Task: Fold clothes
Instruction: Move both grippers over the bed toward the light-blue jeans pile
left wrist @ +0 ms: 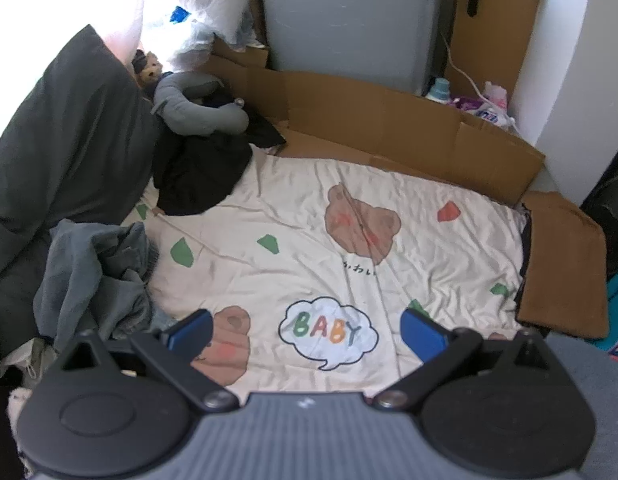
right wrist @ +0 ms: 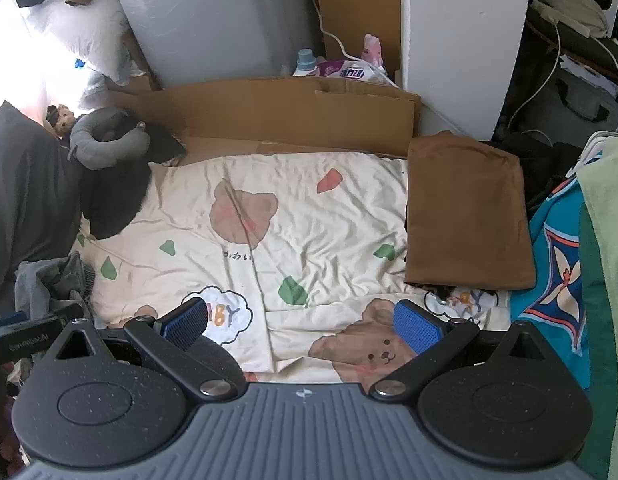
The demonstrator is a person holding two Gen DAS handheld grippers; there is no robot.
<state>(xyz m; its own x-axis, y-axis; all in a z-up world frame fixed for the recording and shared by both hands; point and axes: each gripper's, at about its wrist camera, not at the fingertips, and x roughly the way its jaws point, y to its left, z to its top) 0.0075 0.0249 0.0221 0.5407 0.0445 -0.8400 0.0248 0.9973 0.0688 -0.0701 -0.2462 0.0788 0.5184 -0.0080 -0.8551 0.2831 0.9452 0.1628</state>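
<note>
A home bedroom: bear-print bed sheet [left wrist: 309, 248], pillow [left wrist: 61, 132], stuffed toy [left wrist: 149, 70].

A cream cotton-like bedsheet [right wrist: 317, 216] is lying creased and matt, its printed bears and leaves looking flat and unglossy. A folded brown garment [right wrist: 469, 212] is showing a soft, suede-like nap. Plain corrugated cardboard [right wrist: 285, 112] is standing dull and rough-edged behind the bed. A crumpled grey garment [left wrist: 97, 280] is looking like heavy, washed woven cloth (possibly denim, hard to tell). The left gripper [left wrist: 305, 330] and right gripper [right wrist: 301, 322] are wearing matt black plastic arms with bright metal pivot pins; their blue fingertip pads [right wrist: 419, 330] are showing a fine stippled, rubbery texture. A grey neck pillow [right wrist: 105, 136] is appearing smooth, knitted and matt.
</note>
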